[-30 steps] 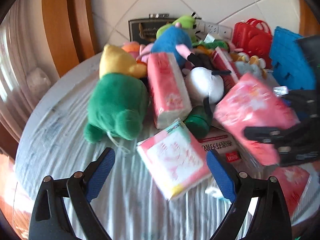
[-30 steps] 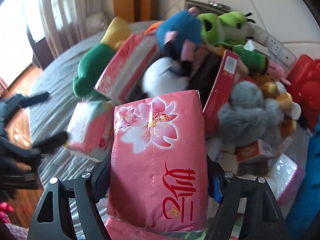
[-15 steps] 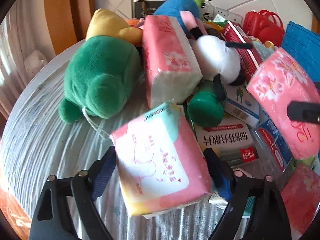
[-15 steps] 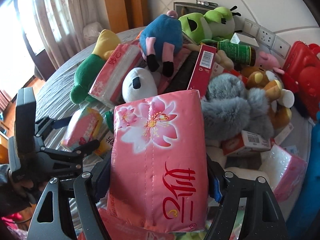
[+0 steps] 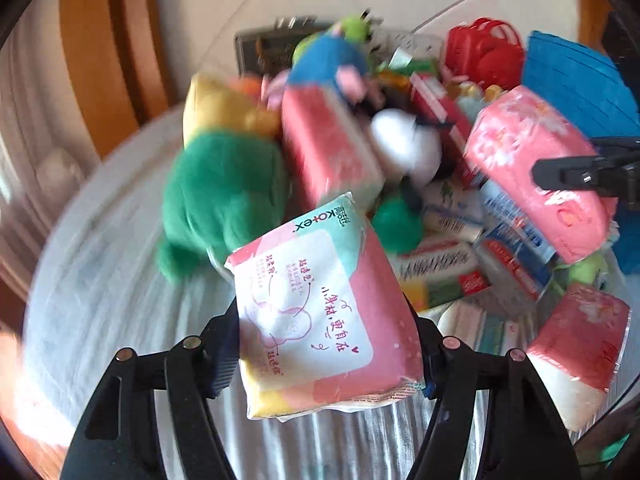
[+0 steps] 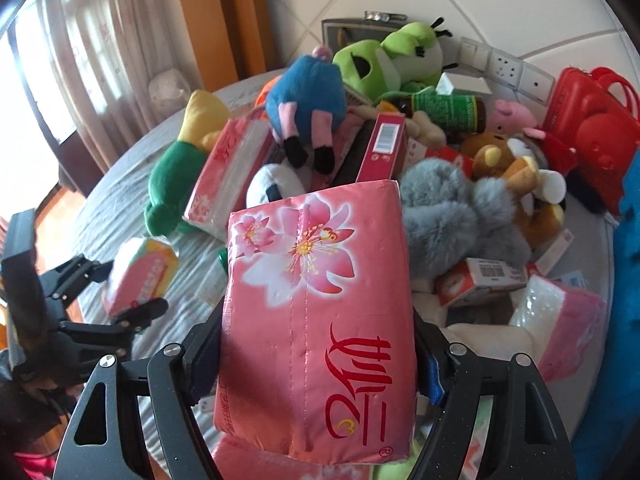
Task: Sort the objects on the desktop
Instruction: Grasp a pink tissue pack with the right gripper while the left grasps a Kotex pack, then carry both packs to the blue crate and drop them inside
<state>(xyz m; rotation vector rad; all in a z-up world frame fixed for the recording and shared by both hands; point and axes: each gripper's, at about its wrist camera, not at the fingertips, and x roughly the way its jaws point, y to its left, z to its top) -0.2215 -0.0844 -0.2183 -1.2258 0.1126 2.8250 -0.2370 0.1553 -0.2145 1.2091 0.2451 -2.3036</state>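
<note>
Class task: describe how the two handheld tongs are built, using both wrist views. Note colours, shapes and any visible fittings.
Both the left tongs and right tongs have matte black, forked plastic arms with triangular cut-outs. Round silver pivot screws stud each arm. The fingers carry blue pads on their inner faces. No cables, sleeves or printed markings show on them.

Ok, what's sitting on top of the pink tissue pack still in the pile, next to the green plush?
The blue plush lies on the pink tissue pack's far end, its black feet hanging down. Whatever sits under the plush is hidden.
</note>
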